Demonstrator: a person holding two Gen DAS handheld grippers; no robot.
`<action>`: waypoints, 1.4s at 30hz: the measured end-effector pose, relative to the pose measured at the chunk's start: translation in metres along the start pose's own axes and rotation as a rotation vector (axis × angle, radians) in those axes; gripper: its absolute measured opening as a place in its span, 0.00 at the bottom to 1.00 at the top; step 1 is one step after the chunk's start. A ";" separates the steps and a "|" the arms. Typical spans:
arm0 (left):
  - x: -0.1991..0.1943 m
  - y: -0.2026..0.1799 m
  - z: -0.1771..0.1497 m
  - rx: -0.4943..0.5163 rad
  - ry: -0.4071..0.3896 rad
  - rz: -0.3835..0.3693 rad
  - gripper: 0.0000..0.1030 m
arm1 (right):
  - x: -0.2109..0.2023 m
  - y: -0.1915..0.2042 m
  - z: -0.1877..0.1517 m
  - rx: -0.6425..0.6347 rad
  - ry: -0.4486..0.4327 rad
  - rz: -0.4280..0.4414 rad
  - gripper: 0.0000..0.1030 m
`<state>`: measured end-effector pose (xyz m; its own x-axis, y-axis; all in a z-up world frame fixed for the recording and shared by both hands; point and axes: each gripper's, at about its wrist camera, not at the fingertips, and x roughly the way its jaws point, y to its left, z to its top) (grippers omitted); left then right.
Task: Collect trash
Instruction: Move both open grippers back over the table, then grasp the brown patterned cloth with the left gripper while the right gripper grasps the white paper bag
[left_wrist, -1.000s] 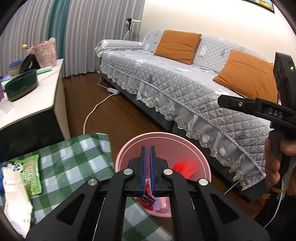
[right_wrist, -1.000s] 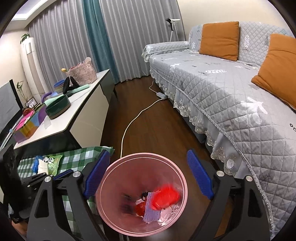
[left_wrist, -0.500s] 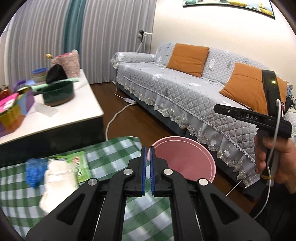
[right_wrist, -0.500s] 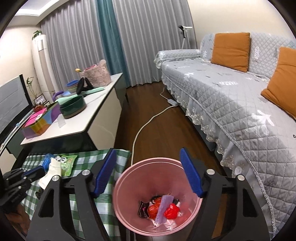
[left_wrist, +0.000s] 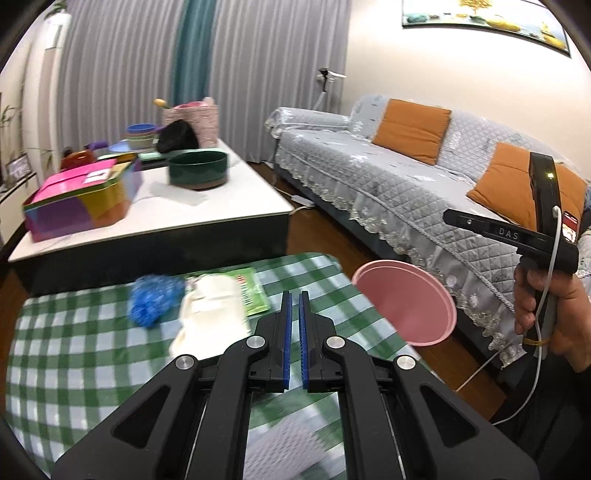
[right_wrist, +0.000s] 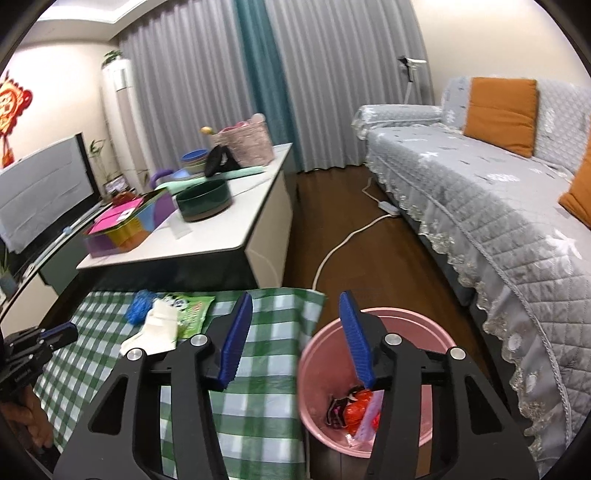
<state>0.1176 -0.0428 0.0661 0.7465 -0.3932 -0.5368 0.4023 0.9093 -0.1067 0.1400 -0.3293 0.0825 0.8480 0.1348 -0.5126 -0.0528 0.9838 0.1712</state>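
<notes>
The white wrapper (left_wrist: 212, 306) lies just ahead-left of the left gripper (left_wrist: 294, 339), its fingers pressed together, empty; the right gripper (right_wrist: 295, 336), fingers spread, sits farther off by the bin (right_wrist: 373, 387).

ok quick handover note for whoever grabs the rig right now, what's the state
Left tool: shut, holding nothing, over the checked cloth.
Right tool: open, empty, between the cloth edge and the pink bin.
Done: red and dark wrappers already lie in the bin.
Left: the blue scrunchy wad, white cloth piece and green packet on the cloth.
</notes>
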 end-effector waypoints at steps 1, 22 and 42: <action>-0.003 0.005 -0.004 -0.006 -0.003 0.011 0.04 | 0.001 0.004 -0.001 -0.007 0.002 0.005 0.48; -0.012 0.101 -0.071 -0.231 0.093 0.189 0.04 | 0.035 0.086 -0.018 -0.160 0.089 0.165 0.40; 0.060 0.070 -0.082 -0.164 0.209 0.075 0.16 | 0.079 0.135 -0.066 -0.277 0.221 0.246 0.41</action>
<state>0.1472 0.0086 -0.0423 0.6383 -0.3029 -0.7077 0.2463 0.9514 -0.1850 0.1651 -0.1783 0.0092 0.6604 0.3616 -0.6581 -0.4046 0.9097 0.0937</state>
